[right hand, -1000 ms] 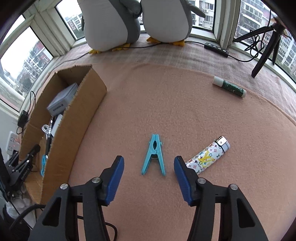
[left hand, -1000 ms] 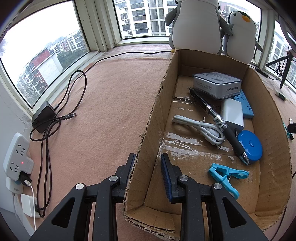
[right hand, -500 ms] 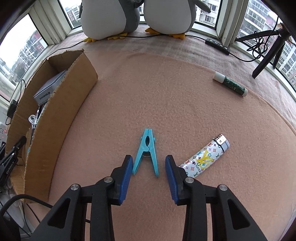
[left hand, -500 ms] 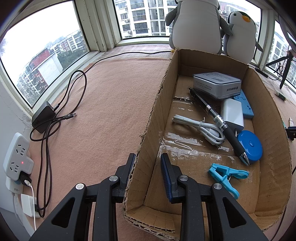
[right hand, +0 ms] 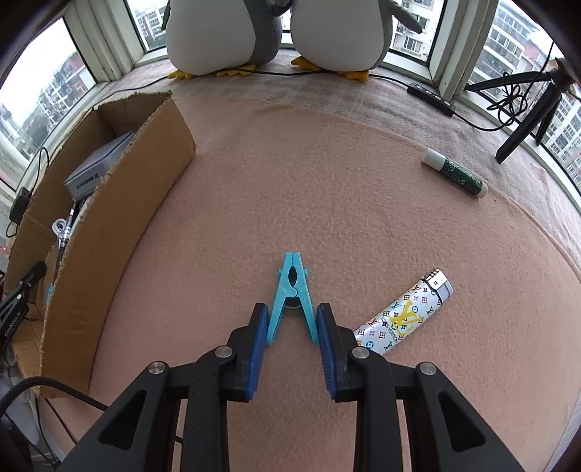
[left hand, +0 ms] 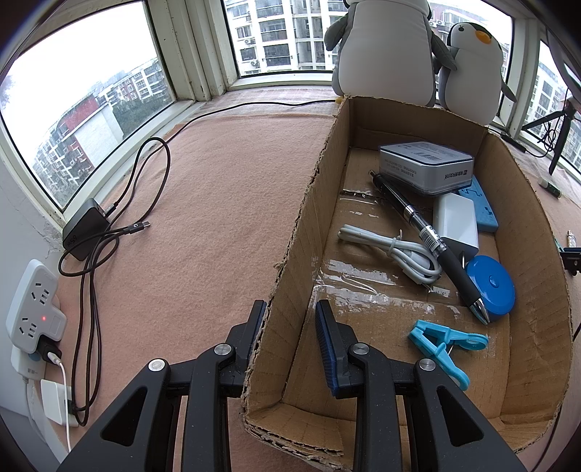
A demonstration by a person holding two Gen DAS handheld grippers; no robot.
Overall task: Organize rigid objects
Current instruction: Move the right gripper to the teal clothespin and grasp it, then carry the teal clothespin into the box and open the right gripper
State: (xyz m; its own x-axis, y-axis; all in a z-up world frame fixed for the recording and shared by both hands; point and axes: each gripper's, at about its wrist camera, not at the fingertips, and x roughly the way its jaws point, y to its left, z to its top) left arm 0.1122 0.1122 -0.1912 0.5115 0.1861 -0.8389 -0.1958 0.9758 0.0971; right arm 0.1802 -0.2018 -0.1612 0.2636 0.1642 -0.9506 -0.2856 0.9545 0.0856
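My right gripper [right hand: 290, 319] has closed on the two handle legs of a blue clothespin [right hand: 292, 287] that lies on the pink felt; both pads touch it. A patterned lighter [right hand: 403, 317] lies just to its right and a green glue stick [right hand: 455, 171] farther back right. My left gripper [left hand: 290, 319] straddles the left wall of the cardboard box [left hand: 290, 254], one finger on each side, jaws narrowly apart. In the box lie another blue clothespin [left hand: 445, 345], a pen [left hand: 432, 243], a white cable [left hand: 392, 254], a blue tape measure [left hand: 490, 288], a white charger [left hand: 455, 225] and a grey case [left hand: 425, 165].
Two plush penguins [right hand: 276, 29] stand at the window behind the box [right hand: 120, 203]. A black charger with cables [left hand: 85, 230] and a power strip [left hand: 32, 308] lie at the left. A tripod [right hand: 526, 105] and a black remote [right hand: 430, 93] are at the back right.
My right gripper moved forward over the blue clothespin and its jaws narrowed from wide open until they touch the pin's legs. The left gripper and box stayed still.
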